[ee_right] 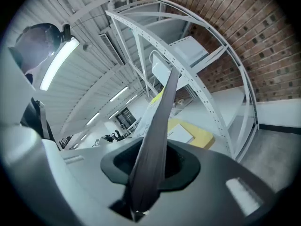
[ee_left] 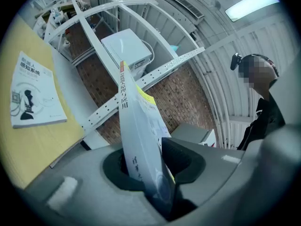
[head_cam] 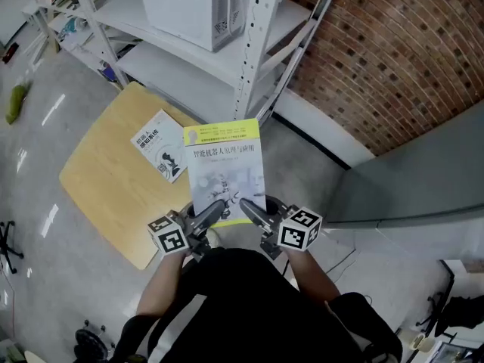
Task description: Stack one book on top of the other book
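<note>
A large book (head_cam: 224, 169) with a yellow-green top band and pale cover is held flat in the air by both grippers at its near edge. My left gripper (head_cam: 215, 212) is shut on its near left part, my right gripper (head_cam: 249, 212) on its near right part. In the left gripper view the book (ee_left: 141, 140) stands edge-on between the jaws; in the right gripper view the book (ee_right: 155, 140) is a dark sliver. A smaller white book (head_cam: 161, 145) lies on the round wooden table (head_cam: 106, 180), left of the held book; the small book (ee_left: 33, 91) also shows at the left.
A white metal shelf rack (head_cam: 249, 44) with a white box (head_cam: 193, 6) stands behind the table. A brick wall (head_cam: 393, 59) and a grey panel (head_cam: 408, 180) lie to the right. Grey floor (head_cam: 45, 112) surrounds the table.
</note>
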